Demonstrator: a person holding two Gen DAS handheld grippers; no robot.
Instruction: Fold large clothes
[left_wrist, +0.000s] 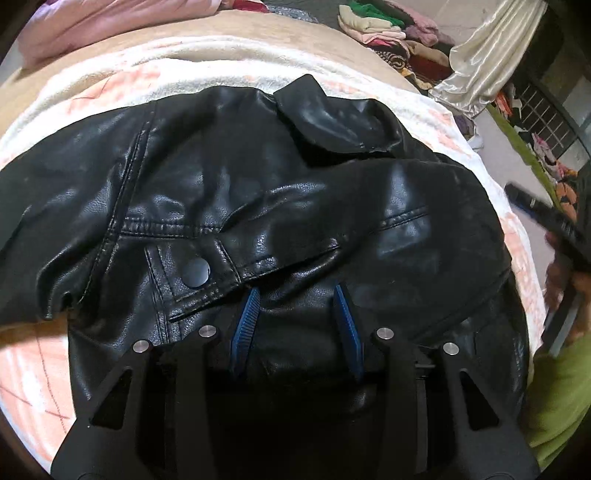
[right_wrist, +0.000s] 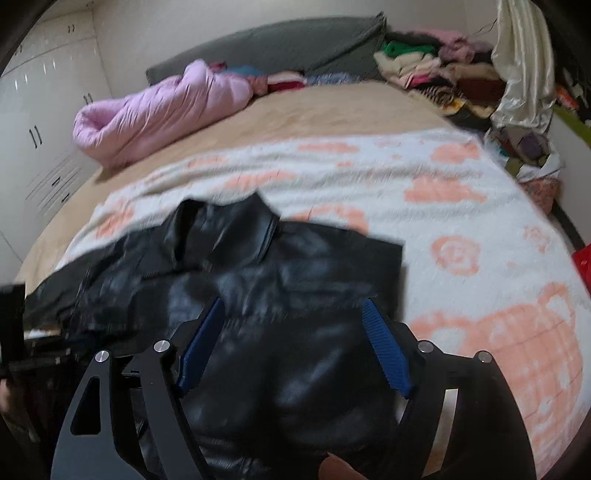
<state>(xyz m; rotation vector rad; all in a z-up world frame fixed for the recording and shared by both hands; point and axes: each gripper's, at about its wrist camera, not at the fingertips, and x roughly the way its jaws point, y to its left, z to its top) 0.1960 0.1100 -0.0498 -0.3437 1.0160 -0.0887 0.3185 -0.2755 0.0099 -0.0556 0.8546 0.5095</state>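
Note:
A black leather jacket (left_wrist: 258, 184) lies spread on a white blanket with peach flowers (left_wrist: 110, 85), its collar folded over at the far side and a snap button showing near the front. My left gripper (left_wrist: 295, 291) hovers low over the jacket's near part, blue pads (left_wrist: 245, 325) apart and only leather under the gap. In the right wrist view the same jacket (right_wrist: 295, 258) lies on the blanket (right_wrist: 461, 221). My right gripper (right_wrist: 293, 302) stands wide open above its near right part, gripping nothing. This view is blurred.
A pink quilted coat (right_wrist: 159, 110) lies at the bed's far left. A pile of mixed clothes (right_wrist: 424, 62) and a cream satin cloth (right_wrist: 517, 74) sit at the far right. White wardrobes (right_wrist: 44, 110) line the left wall. A green sleeve (left_wrist: 554, 398) shows at the right.

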